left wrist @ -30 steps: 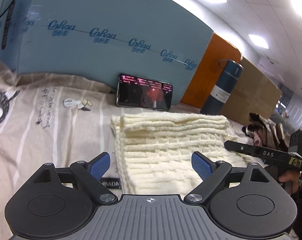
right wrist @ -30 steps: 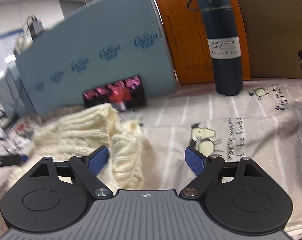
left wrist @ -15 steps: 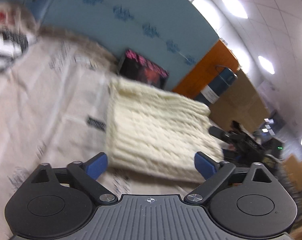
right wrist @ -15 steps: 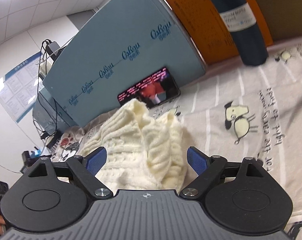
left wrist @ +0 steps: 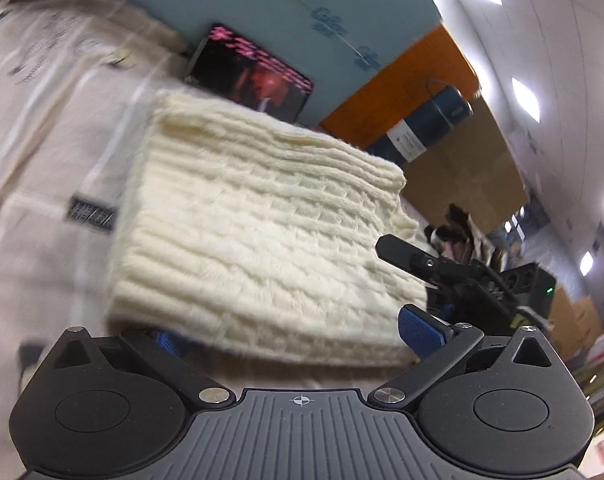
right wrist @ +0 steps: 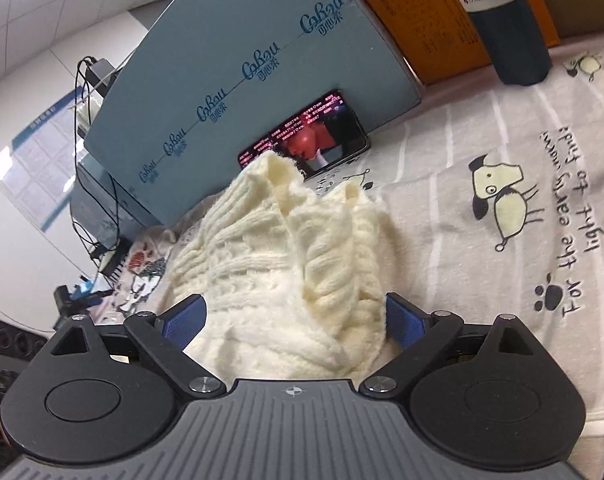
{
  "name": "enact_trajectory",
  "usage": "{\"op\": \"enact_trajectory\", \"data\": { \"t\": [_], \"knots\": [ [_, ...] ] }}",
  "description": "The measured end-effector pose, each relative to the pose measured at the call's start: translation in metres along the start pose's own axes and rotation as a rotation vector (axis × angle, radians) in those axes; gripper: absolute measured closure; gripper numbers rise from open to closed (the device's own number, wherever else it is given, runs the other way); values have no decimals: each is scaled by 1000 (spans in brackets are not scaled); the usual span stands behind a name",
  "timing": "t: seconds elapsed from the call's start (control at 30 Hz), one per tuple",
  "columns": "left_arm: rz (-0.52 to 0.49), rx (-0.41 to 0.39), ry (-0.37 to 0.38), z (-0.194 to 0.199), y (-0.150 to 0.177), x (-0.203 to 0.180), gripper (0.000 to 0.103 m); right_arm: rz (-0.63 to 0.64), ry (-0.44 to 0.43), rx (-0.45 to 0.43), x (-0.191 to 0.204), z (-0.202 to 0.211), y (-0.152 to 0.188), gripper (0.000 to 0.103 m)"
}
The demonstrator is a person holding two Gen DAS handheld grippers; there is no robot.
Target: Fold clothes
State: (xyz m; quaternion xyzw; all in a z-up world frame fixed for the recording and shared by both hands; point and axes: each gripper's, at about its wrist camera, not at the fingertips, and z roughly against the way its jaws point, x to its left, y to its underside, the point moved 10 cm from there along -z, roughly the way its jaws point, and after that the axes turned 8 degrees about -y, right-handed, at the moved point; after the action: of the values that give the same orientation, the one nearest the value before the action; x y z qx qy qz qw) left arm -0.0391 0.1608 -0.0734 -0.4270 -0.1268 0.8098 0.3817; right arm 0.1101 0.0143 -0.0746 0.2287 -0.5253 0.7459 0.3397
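Note:
A folded cream cable-knit sweater [left wrist: 257,224] lies on the printed beige cloth [left wrist: 41,128]. My left gripper [left wrist: 293,334] is open at the sweater's near edge, whose hem covers the left fingertip; the right blue pad [left wrist: 420,330] shows. In the right wrist view the sweater [right wrist: 285,264] bunches up between the open fingers of my right gripper [right wrist: 293,324], its knit reaching both blue pads. The right gripper also shows in the left wrist view [left wrist: 442,272], beside the sweater's right edge.
A phone [right wrist: 306,140] with a lit screen leans on a blue foam board [right wrist: 241,60] behind the sweater. A dark blue vacuum bottle [right wrist: 506,20] stands by an orange box [right wrist: 414,20]. Cables and clutter [right wrist: 93,216] lie at the left. The cloth [right wrist: 522,208] has cartoon prints.
Both grippers moved in toward the sweater. Its near edge now sits between the left fingers and its bunched side between the right fingers. Both stayed open.

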Motion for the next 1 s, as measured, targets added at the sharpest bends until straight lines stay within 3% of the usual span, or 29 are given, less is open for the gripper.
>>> {"op": "enact_trajectory", "data": {
  "t": [0.23,0.27,0.3,0.37,0.4,0.53,0.63,0.8,1.0],
  "knots": [
    [12,-121,20,-13,-12,-3,6,-14,-28,6,4,-3,2,16],
    [6,-134,11,-13,-13,-2,20,-13,-33,10,5,-4,3,18],
    [-1,-139,-8,-15,-13,0,42,-11,-36,14,6,-4,4,20],
    [5,-130,-25,-21,-13,6,64,-1,-28,11,7,-5,5,25],
    [10,-127,-23,-22,-13,8,68,-1,-30,9,8,-5,5,31],
    [-16,-124,-13,-19,-11,7,73,-13,-57,-13,12,-2,1,46],
    [-42,-145,-8,-7,-15,6,75,-13,-61,-25,21,-3,0,52],
    [-77,-223,-26,26,-34,19,76,6,-77,-41,50,-19,-2,55],
    [-73,-386,-101,82,-70,56,76,87,-137,-45,106,-69,-16,55]
  ]
}}
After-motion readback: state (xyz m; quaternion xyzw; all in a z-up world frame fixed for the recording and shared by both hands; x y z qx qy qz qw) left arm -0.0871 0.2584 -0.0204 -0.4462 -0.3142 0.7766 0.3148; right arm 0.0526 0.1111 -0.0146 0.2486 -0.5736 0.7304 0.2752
